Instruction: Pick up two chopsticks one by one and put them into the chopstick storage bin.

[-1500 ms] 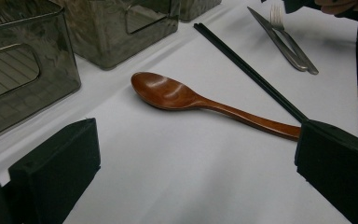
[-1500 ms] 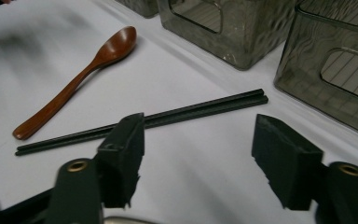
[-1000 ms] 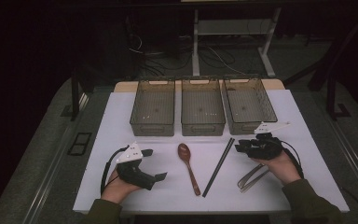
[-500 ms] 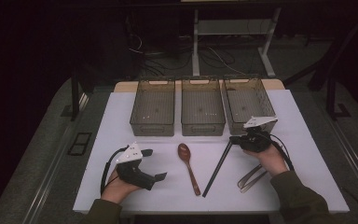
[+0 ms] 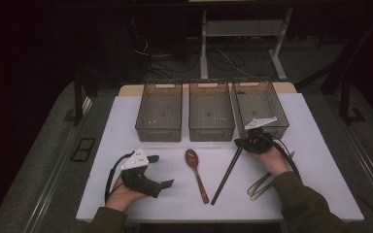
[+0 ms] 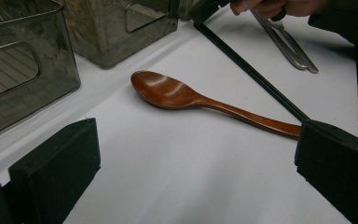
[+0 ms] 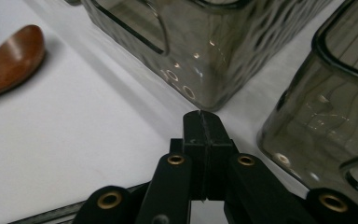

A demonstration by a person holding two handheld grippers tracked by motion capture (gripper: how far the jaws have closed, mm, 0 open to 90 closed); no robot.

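Because the pair of long black chopsticks (image 5: 228,171) lies slanting at centre-right of the high view, the right claw (image 5: 241,142) pinches their top end, clenched, just below the smoky plastic bins (image 5: 261,104); the left claw (image 5: 161,171) waits released, lower left, facing the brown wooden spoon (image 5: 196,173).

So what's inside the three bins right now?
All three bins look empty in the high view; only their ribbed floors and small glints show through. The grey plate of the right tongs hides the right bin's near corner.
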